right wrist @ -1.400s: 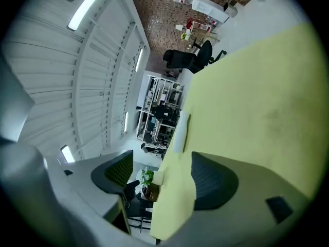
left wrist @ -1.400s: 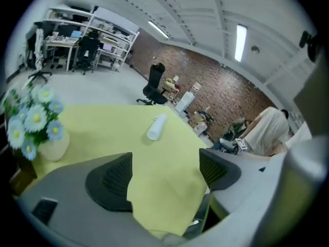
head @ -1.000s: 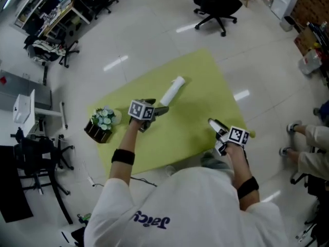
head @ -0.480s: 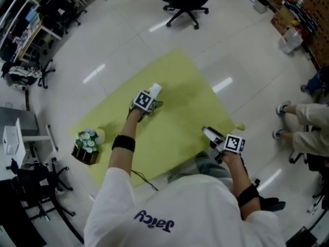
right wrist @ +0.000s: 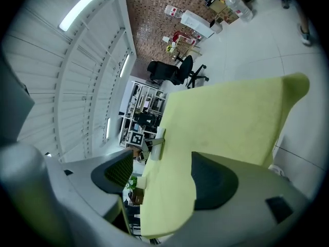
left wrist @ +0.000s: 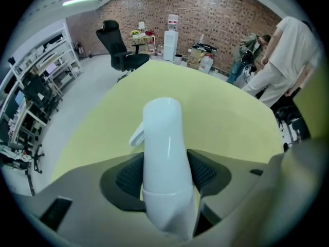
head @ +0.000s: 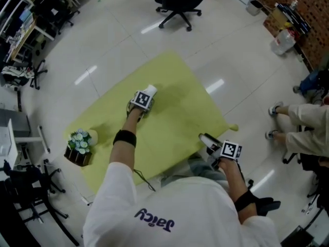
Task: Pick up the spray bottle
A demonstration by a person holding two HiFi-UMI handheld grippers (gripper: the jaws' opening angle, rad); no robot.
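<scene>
The white spray bottle [head: 149, 90] lies on the yellow-green table [head: 175, 107]; only its far end shows past the marker cube in the head view. My left gripper [head: 142, 103] points steeply down over it. In the left gripper view the spray bottle [left wrist: 163, 148] fills the gap of the left gripper [left wrist: 164, 176]; the jaws are closing and both dark pads [left wrist: 128, 176] press on its sides. My right gripper [head: 206, 139] hovers at the table's near right edge. Seen from its own camera, the right gripper [right wrist: 157, 181] is open and holds nothing.
A small pot of flowers in a dark basket [head: 78, 148] stands on the table's left corner. A black office chair [head: 175, 1] is on the floor beyond the table. A seated person's legs [head: 295, 120] are at the right. Shelves [head: 23, 14] line the far left.
The left gripper came down over the lying bottle and its jaws closed on it. The right gripper drifted a little along the table's near edge.
</scene>
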